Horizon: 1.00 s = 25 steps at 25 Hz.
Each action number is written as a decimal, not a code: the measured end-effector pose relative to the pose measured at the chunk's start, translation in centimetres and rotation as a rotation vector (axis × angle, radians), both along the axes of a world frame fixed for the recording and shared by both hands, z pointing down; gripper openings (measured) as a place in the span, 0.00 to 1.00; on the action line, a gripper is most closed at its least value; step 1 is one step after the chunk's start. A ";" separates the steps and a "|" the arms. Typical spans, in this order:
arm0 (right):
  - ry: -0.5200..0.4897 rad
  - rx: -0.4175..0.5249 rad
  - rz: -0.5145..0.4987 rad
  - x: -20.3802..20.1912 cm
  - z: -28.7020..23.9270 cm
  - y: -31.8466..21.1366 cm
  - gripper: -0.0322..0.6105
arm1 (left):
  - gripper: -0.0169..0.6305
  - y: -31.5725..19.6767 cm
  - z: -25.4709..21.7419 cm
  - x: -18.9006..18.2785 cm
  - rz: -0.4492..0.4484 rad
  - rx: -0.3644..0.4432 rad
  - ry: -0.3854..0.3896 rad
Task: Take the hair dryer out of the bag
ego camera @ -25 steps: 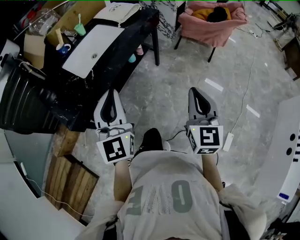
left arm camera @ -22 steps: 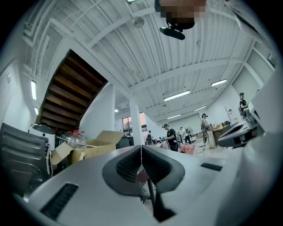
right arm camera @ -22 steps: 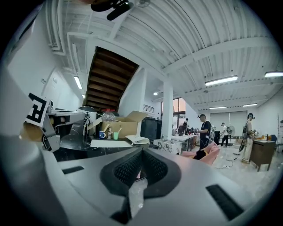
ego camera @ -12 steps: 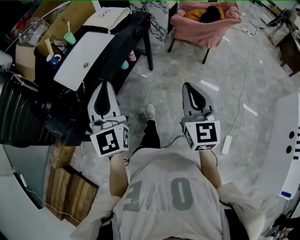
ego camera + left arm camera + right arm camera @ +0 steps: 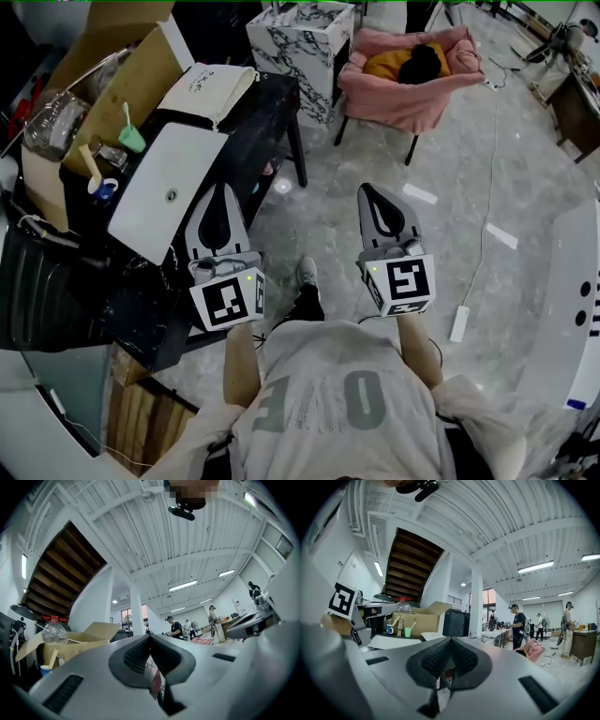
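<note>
Grey plastic left gripper [image 5: 218,187] and its twin, the right gripper [image 5: 368,190], both closed and empty.
Each pair of dark padded jaws is pressed together tip to tip, with nothing between them and nothing touched; both point forward, side by side. The flat cream cloth bag [image 5: 208,86] lies on the black table [image 5: 270,98], ahead and left, well apart from both grippers. The hair dryer itself cannot be seen.

Pink armchair [image 5: 412,89], black-veined white marble block [image 5: 298,42], black table [image 5: 267,108], cream bag [image 5: 208,89], green cup [image 5: 132,140]
</note>
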State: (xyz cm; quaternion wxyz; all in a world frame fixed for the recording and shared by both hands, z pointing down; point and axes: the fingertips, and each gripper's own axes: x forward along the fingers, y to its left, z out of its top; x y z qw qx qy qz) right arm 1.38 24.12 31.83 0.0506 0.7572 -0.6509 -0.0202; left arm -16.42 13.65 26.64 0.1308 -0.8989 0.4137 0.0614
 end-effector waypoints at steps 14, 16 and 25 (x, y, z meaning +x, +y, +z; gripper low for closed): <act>-0.027 -0.087 -0.095 1.7 1.9 -21.0 0.10 | 0.07 -20.6 2.7 3.8 -0.017 -0.082 -0.020; -0.032 -0.097 -0.108 1.5 2.0 -22.8 0.10 | 0.07 -22.1 3.2 3.8 -0.026 -0.100 -0.015; -0.016 -0.084 -0.205 0.2 1.8 -28.3 0.10 | 0.07 -25.2 4.1 3.6 -0.050 -0.129 -0.005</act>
